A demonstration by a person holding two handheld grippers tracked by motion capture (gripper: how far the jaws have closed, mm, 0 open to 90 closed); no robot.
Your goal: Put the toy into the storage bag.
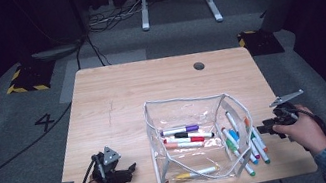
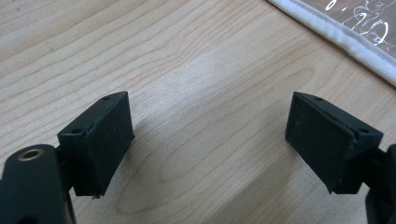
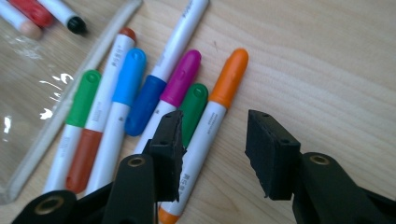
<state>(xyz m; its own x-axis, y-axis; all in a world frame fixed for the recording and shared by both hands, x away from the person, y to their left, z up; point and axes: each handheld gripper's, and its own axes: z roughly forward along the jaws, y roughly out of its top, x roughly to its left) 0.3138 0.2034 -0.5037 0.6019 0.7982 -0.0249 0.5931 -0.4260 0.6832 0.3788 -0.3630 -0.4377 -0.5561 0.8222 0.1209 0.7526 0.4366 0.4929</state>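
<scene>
A: The right gripper (image 3: 212, 144) is seen with its jaws well apart and nothing clamped. The orange-capped marker (image 3: 212, 121) is straddled loosely, its white barrel passing beside the left pad; whether that pad is touching it cannot be told.

B: And the left gripper (image 2: 208, 140)?

A: Its jaws are spread wide over bare wood, nothing held or touched, near the table's (image 1: 116, 94) front left corner. The white-edged rim of the clear pouch (image 1: 187, 140) is glimpsed at the top right of its view.

B: What could be spoiled from here?

A: The loose markers are packed side by side near the table's right edge, just outside the pouch. The green-capped marker (image 3: 194, 109) is lying against the orange one, with the magenta-capped marker (image 3: 180, 86) next to it. If the jaws are closed as placed, two barrels may be pinched together, or the green one may be nudged and the row scattered towards the edge.

B: Anything else?

A: A round barrel gripped off-centre is likely to roll out of the pads. The pouch is unsupported, so its soft wall may be pushed aside when a marker is dropped in.
</scene>
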